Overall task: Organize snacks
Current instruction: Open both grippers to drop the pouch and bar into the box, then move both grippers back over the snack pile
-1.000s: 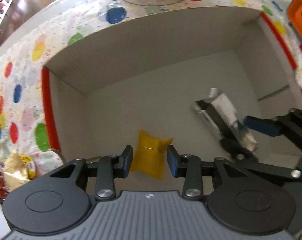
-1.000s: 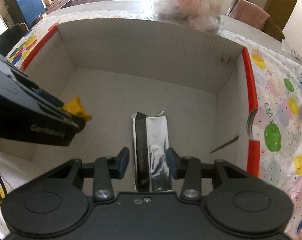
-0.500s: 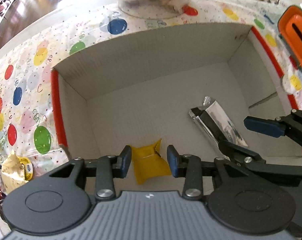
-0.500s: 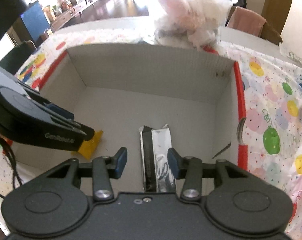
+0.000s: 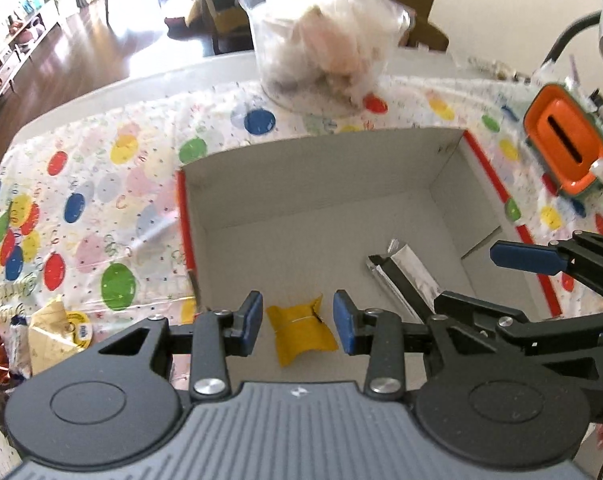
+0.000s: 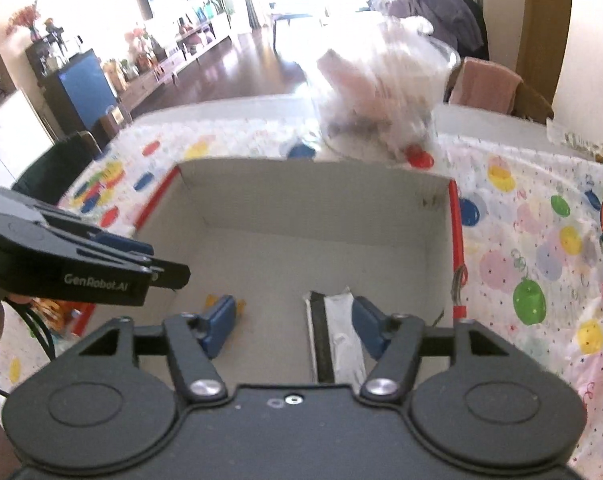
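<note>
A grey cardboard box (image 5: 185, 216) with red rims sits on the table, its far wall (image 6: 313, 200) facing me. On its floor lie a small yellow packet (image 5: 301, 334) and a silver and black packet (image 5: 409, 276). My left gripper (image 5: 297, 326) hangs above the yellow packet, its pads apart and touching nothing. My right gripper (image 6: 294, 326) is over the silver packet (image 6: 341, 332) with its jaws opening and nothing pressed between them. Only a corner of the yellow packet (image 6: 208, 300) shows behind its left finger. Each gripper appears in the other's view: right gripper (image 5: 497, 280), left gripper (image 6: 141, 264).
A clear tub (image 5: 325, 40) of white and pink packets stands behind the box on the balloon-print cloth (image 5: 101, 184). An orange container (image 5: 561, 148) is at the far right. Loose snack wrappers (image 5: 57, 328) lie left of the box.
Both grippers have risen out of the box and tilted up, so more of the table shows. The right jaws have spread wider. Both packets stay on the box floor.
</note>
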{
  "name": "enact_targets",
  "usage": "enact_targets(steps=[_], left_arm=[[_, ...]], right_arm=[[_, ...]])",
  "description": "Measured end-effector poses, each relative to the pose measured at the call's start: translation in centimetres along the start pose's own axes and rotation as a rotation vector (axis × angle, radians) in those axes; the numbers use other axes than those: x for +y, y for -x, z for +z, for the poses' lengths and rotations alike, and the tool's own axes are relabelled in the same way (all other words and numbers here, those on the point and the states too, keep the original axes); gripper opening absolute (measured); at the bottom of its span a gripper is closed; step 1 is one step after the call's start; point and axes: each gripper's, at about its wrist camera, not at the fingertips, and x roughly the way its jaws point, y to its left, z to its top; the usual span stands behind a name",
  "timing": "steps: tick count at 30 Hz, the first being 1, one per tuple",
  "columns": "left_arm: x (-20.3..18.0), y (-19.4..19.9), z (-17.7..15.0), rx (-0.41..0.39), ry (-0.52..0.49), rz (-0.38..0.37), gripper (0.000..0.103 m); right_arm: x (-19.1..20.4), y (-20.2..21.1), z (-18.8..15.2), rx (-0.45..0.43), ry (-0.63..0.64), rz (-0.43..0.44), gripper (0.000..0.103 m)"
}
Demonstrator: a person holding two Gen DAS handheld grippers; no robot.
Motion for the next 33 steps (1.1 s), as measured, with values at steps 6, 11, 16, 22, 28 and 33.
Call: enact_targets(steps=[6,11,16,22,28,33], left_arm=[[1.4,3.0,-1.7,-0.075,0.039,0.006,0.044],[3.2,5.5,-3.7,-0.128,0.077,0.001,0.05],[5.3,8.0,-6.3,-0.196,0.108,0.005,0.06],[8.2,10.3,-9.3,-0.263,0.12,0.016,0.07],[11.5,11.6,-11.8,-0.291,0.126,0.033,0.072],[14.5,12.2,-13.4,-0.298,0.12,0.04,0.078]], right_arm=[[1.6,1.9,0.0,-0.061,0.007,0.027,0.079],[3.5,3.1,-0.3,-0.101,0.024,0.051,0.089],[6.4,4.1,-0.7,-0.163,0.051,0.071,0.097],[11.0,4.6,-1.6,-0.207,0.105,0.088,0.103],[15.5,4.1,-2.1,-0.218,0.128,0.085,0.103],[18.4,3.0,-2.7,-0.188,0.106,0.09,0.103]])
